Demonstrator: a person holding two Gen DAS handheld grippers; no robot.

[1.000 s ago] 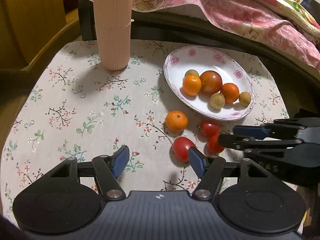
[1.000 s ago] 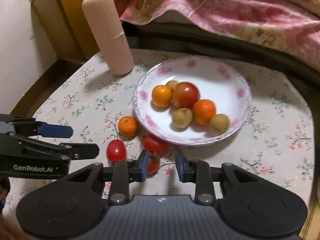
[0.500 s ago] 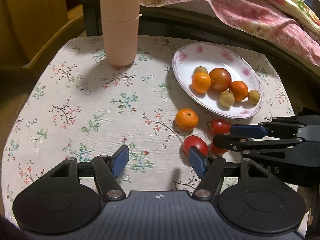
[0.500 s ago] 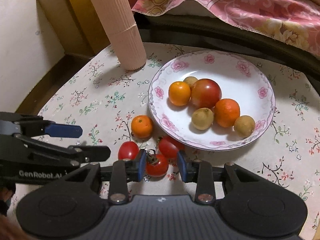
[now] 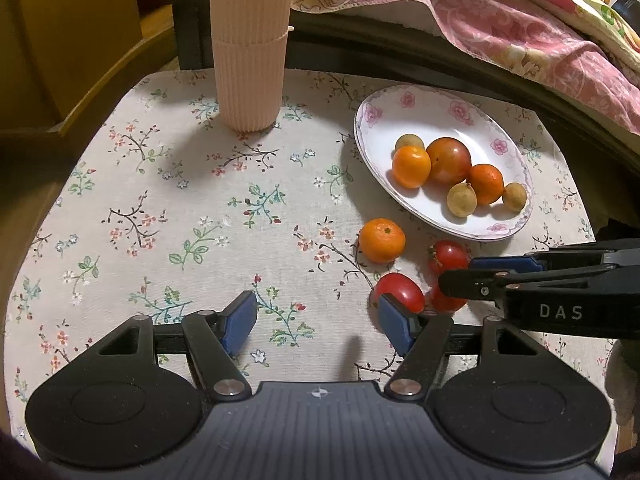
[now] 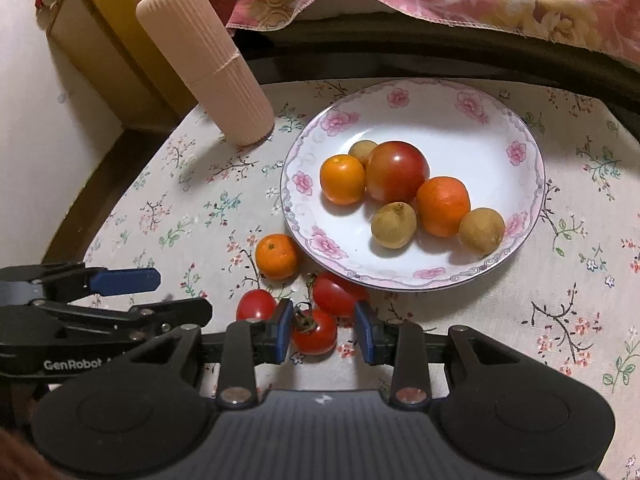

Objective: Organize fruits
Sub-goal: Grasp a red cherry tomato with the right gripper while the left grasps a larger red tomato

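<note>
A floral plate (image 6: pixel 516 128) (image 5: pixel 424 104) holds a big tomato (image 6: pixel 396 172), two oranges and three small brown fruits. On the cloth beside it lie an orange (image 6: pixel 277 256) (image 5: pixel 381 240) and three small red tomatoes. My right gripper (image 6: pixel 323 334) is open, its jaws on either side of the nearest tomato (image 6: pixel 314 332), the left pad touching it. Another tomato (image 6: pixel 334 294) lies just ahead, one more (image 6: pixel 256 305) to the left. My left gripper (image 5: pixel 316 322) is open and empty, its right pad beside a tomato (image 5: pixel 400 292).
A tall ribbed pink container (image 5: pixel 250 44) (image 6: pixel 208 64) stands at the back left of the floral cloth. A dark curved rail and pink bedding (image 5: pixel 520 28) lie behind the table. A wooden cabinet (image 5: pixel 68 28) is at the left.
Both grippers have moved forward towards the fruit. My right gripper has opened wider and now has the nearest small tomato between its jaws.
</note>
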